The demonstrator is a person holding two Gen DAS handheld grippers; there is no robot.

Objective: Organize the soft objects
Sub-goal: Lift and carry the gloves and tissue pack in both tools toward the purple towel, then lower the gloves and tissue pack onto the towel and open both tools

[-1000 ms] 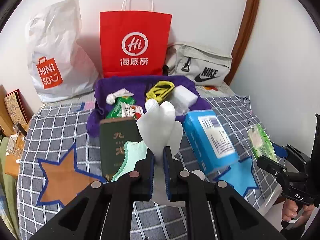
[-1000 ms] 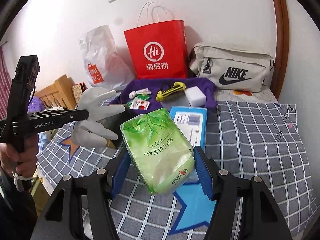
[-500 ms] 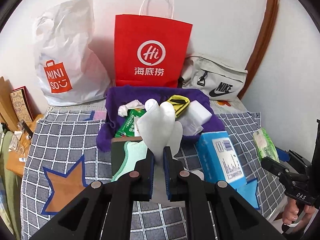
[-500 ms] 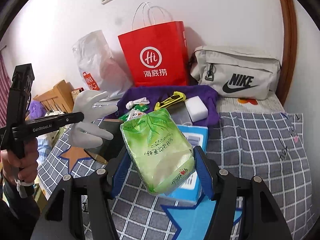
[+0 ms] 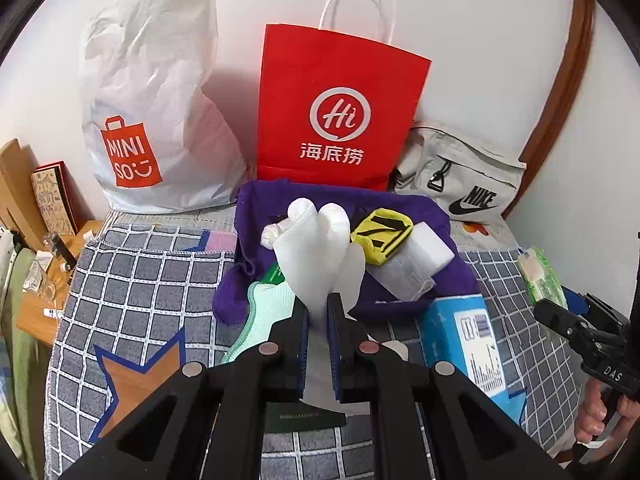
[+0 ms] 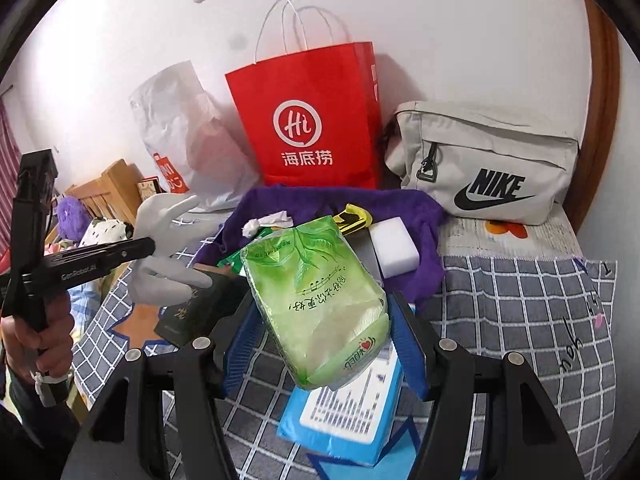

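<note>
Two hand-held grippers, each grasping one soft item: the left hand-held gripper (image 5: 318, 316) is clenched on one white rubber glove (image 5: 316, 248) held above the purple cloth (image 5: 416, 210); the right hand-held gripper (image 6: 326, 344) clamps one green tissue pack (image 6: 320, 300) over one blue wipes pack (image 6: 348, 420). Three bags line the wall; open checked blanket (image 6: 520, 320) lies to the right.

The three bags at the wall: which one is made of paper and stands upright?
The red Haidilao bag, in the middle, with white cord handles. The white Miniso bag is crumpled plastic; the grey Nike bag is fabric and lies low.
</note>
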